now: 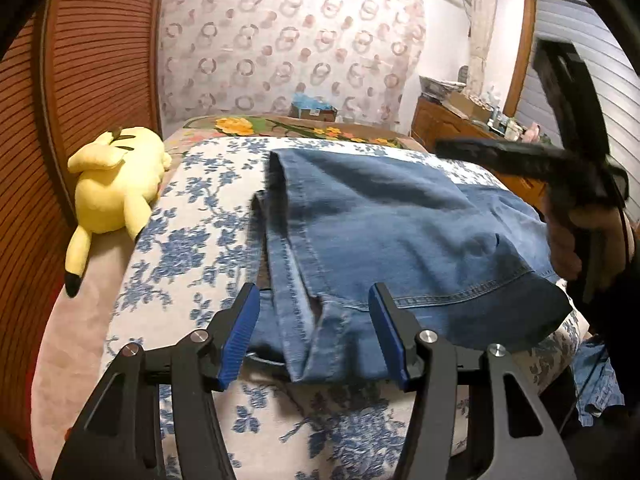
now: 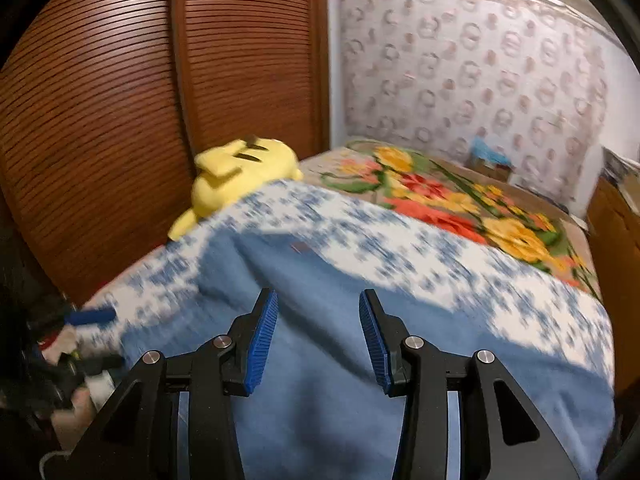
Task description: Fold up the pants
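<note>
Pants lying folded on bedspread — left gripper and right gripper both hovering spread, pinching nothing, likely lining up next fold.

Left tongs open over jeans (folded).

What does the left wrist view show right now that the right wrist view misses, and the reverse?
Left wrist only: the seams and hem of the folded blue denim pants, the open left gripper over their near edge, and the blurred right gripper in a hand.

Right wrist only: most of the orange-and-yellow flowered blanket; its own open gripper above blurred denim.

Both: the yellow plush toy, the blue-and-white floral bedcover and the brown slatted wardrobe door.
</note>
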The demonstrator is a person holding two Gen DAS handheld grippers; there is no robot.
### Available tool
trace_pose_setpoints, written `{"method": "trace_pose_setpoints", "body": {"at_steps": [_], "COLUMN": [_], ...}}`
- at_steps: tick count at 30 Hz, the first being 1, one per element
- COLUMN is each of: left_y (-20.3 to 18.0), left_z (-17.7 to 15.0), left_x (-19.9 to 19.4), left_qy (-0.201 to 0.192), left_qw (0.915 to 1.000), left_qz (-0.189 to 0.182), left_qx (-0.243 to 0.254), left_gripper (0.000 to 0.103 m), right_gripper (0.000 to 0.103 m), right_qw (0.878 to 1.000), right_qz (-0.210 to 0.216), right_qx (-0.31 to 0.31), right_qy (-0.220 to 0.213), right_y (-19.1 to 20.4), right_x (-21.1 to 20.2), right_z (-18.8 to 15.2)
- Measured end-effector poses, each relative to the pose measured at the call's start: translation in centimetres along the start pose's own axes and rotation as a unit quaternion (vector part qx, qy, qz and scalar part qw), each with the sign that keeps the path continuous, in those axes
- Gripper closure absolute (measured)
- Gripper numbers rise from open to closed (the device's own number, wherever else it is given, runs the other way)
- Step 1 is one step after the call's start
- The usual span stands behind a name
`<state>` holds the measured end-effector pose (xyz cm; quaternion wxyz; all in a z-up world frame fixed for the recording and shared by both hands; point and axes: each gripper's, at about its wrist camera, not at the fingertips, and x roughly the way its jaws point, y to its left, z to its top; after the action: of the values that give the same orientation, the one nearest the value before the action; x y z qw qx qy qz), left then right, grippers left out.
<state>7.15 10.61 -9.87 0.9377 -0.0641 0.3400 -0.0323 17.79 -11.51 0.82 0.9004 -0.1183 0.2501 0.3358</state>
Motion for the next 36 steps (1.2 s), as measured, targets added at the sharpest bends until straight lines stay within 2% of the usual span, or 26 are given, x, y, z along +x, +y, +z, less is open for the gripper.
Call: {"method": "trace_pose_setpoints", "body": {"at_steps": [6,15,21,23,25,27,36], "left_y": [-1.7,-2.9,-2.7,-2.6,-2.6,-2.6,-2.7], "left_z": [0.0,-0.6,-1.2,-1.3,-1.5,-1.7,-1.9], "left_x": [0.8,2.2,2.8,3.0,3.1,3.3,3.7], "left_qy": [0.008,0.029,0.04,0.042,0.044,0.046,0.048], "left_qw": [0.9999,0.9993,0.9989,0.9989,0.9988,0.9987,0.9985], "left_qz": [-0.006,0.0,0.004,0.004,0.003,0.003,0.005], "left_qx": [0.013,0.024,0.022,0.021,0.019,0.022,0.025], "left_gripper": [0.045,0.045,0.045,0.045,0.045,0.045,0.045], "right_gripper": [0.059,0.059,0.059,0.067,0.081,0.088,0.095], "right_qw": [0.999,0.996,0.995,0.995,0.996,0.997,0.995], "right_qz": [-0.028,-0.042,-0.023,-0.017,-0.02,-0.018,-0.007], "right_qx": [0.024,0.053,0.071,0.071,0.062,0.056,0.081], "right_qy": [0.027,0.056,0.064,0.063,0.059,0.054,0.057], "right_y": [-1.3,-0.5,-0.2,0.0,0.3,0.5,-0.9], "right_x": [-2.4,-5.4,-6.7,-7.1,-7.4,-8.0,-9.7], "right_z": [-4.6,-9.6,-11.4,-11.9,-12.4,-12.7,-14.8]}}
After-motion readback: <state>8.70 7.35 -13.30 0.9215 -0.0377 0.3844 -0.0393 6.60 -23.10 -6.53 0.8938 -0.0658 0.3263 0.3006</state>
